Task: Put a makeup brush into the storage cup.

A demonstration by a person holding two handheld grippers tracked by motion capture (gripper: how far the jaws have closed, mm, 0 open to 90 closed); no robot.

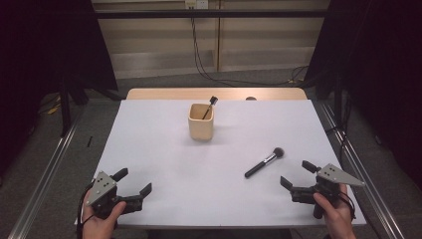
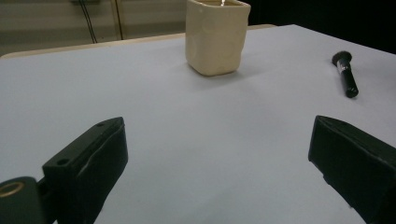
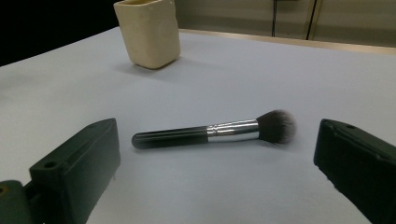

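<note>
Though fluffy-tipped, brush (image 3: pixel 212 133) handle glossy

Open table (image 1: pixel 164 164) surface is left between the near edge and the cream cup (image 1: pixel 201 121), which stands toward the far edge. The near-right quarter is obstructed by a makeup brush (image 1: pixel 264 162) lying flat, just ahead of the right gripper (image 1: pixel 293 174).

White bench (image 1: pixel 164 149) with a tan wooden strip at its far edge, cream cup (image 1: pixel 201 121), brush (image 3: pixel 215 132) with glossy black handle, silver ferrule, dark bristles tipped pale, black tongs (image 1: pixel 293 174) under grey plates, grey floor
</note>
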